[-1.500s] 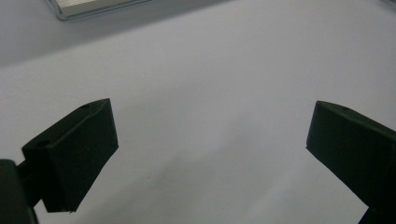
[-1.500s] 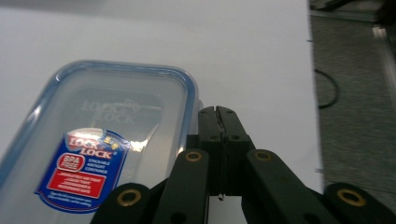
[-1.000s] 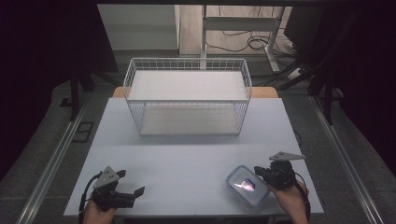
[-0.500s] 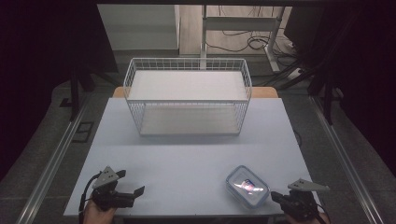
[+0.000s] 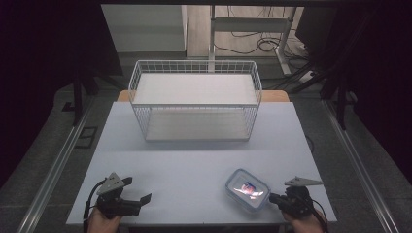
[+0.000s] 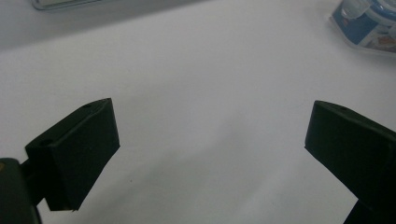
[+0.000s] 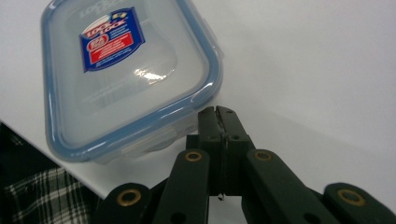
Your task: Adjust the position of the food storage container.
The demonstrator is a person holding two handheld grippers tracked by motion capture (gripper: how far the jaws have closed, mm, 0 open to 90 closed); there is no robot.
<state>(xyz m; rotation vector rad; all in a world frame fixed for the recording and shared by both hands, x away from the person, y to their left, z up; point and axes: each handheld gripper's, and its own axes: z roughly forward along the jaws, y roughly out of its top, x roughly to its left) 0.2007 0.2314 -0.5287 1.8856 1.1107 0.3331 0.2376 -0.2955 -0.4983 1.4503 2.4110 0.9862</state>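
While the plastic container (image 5: 247,189) rests flat on the near right part of the table (image 5: 194,165), close to the near edge, nothing has yet been lifted. Its blue-rimmed lid appears seated on the box, a red and blue label on top (image 7: 112,39). The right gripper (image 5: 275,198) lies just right of the container at the near edge, its 2 jaws pressed together with nothing between them; in the right gripper view the closed tips sit just beside the container's nearest corner, and contact cannot be confirmed. The left gripper (image 5: 138,190) rests at the near left, well apart from the container, its 2 jaws spread wide over bare table and holding nothing (image 6: 210,140). The wire basket (image 5: 195,99) stands at the far middle of the table, empty as far as the high view shows.

Judged from this layout, the work is at its start: the container is not yet grasped, and if the basket is its destination, the grasp, the carry toward the far side and the placement all remain to be done.
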